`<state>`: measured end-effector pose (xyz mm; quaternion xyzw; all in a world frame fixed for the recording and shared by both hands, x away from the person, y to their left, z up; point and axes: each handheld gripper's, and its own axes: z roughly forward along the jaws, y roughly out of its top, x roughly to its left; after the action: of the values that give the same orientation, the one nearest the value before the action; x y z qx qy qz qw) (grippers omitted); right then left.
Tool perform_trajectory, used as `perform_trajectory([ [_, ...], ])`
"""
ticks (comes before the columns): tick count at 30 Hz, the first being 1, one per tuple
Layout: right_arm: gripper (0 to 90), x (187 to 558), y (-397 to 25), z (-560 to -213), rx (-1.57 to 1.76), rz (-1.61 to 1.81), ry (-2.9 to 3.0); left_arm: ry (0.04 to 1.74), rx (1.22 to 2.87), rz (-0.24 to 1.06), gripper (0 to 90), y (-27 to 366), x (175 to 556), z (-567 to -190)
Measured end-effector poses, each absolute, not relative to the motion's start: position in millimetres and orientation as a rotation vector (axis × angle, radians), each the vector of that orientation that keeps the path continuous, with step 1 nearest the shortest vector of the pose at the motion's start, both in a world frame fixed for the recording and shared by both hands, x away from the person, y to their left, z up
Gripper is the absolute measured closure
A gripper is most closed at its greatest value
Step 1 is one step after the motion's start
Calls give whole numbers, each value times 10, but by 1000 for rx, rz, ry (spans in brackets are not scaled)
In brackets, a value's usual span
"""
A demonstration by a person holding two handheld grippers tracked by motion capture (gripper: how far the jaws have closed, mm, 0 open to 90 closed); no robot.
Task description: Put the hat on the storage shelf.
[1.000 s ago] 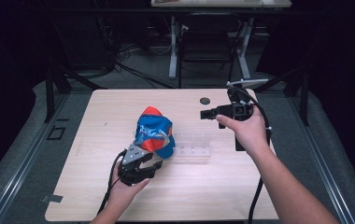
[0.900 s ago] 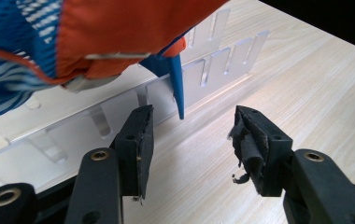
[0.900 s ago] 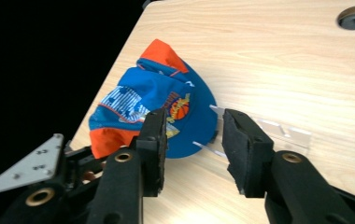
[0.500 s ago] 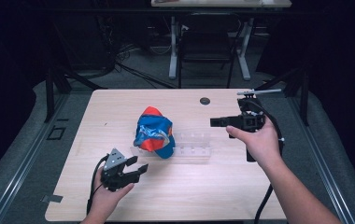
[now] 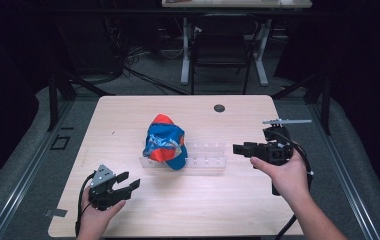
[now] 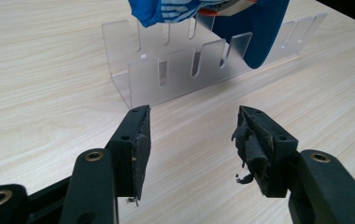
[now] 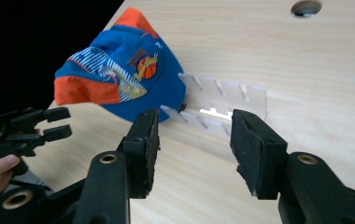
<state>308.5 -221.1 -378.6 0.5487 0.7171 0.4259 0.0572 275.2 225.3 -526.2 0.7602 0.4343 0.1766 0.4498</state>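
Both grippers, left [image 5: 128, 183] and right [image 5: 238, 148], had jaws apart, holding nothing. Between them a cap [image 5: 165, 140] sat on a clear rack [image 5: 209, 161].

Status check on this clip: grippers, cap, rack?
Left gripper open, empty, near table edge. Right gripper open, at rack's right end. Cap sits on clear rack. Nothing in the way.

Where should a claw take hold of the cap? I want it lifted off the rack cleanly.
Probably the orange brim. It juts free past the clear slotted rack's left end, thin enough to pinch. The left claw, open, could come in from that side, one jaw above and one below. The blue crown is slack fabric draped over the slots.
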Motion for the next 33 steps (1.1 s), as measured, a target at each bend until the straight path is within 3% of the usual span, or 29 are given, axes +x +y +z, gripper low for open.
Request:
perform_trajectory([
  [18,504,2657,-2260,-4488,1655,1326,2129,1170,1830,424,456,2563,2716,-5453],
  [33,490,2538,-2259,-5148,1576,1269,2059,1179,1825,403,456,2521,2731,-5536],
])
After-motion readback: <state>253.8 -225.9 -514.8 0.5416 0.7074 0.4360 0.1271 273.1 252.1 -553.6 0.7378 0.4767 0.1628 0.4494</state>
